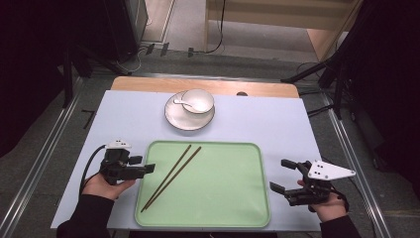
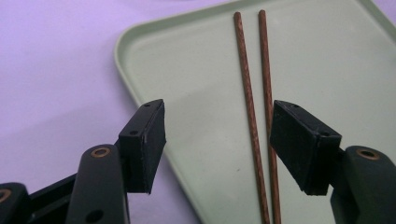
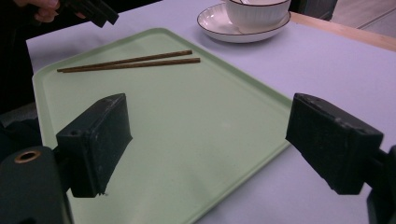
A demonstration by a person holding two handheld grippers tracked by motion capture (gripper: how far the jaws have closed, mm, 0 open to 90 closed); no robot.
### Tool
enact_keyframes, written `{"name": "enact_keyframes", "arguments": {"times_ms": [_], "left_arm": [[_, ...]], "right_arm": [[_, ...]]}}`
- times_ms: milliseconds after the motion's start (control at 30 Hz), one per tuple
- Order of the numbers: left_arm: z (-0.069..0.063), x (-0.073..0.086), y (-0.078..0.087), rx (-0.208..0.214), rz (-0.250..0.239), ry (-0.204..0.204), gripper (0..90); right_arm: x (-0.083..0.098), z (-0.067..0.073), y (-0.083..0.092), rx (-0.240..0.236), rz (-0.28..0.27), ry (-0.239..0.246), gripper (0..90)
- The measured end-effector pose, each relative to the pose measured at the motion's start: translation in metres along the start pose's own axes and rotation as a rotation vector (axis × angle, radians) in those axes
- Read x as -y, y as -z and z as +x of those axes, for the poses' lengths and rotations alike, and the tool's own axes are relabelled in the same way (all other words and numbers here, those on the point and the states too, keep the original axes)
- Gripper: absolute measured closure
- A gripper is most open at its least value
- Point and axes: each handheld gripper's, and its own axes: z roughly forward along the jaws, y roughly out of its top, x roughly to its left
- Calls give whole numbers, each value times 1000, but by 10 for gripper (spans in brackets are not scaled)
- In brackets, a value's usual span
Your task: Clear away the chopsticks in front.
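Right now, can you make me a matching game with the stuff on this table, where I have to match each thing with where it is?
Things:
1. chopsticks
2. spoon
3. bowl
4. left gripper

Places:
A. on the white plate
B. inside the bowl
C. lying on the green tray
D. by the tray's left edge, jaws open

Pairs: 1-C, 2-B, 3-A, 4-D

1. The tray [image 1: 218, 198] lies at the near middle of the table [image 1: 277, 119].
2. The chopsticks [image 1: 172, 177] lie side by side on the tray's 9 o'clock part, pointing toward 1 o'clock.
3. The plate [image 1: 174, 119] lies at 12 o'clock behind the tray, well apart.
4. The bowl [image 1: 198, 100] stands on the plate, with the spoon [image 1: 187, 104] in it.
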Motion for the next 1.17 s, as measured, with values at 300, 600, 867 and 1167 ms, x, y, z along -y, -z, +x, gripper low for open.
{"name": "enact_keyframes", "arguments": {"times_ms": [300,600,867,1167], "left_arm": [[10,9,16,-35,-31,-15,353],[24,18,31,-53,-72,-6,338],[33,24,40,-70,-93,-1,336],[39,28,42,-74,-93,12,331]], "right_arm": [[1,-2,3,10,-6,-4,145],[1,-3,5,16,-9,-6,145],[1,-3,5,15,-11,-5,145],[1,-2,4,9,-12,-3,144]]}}
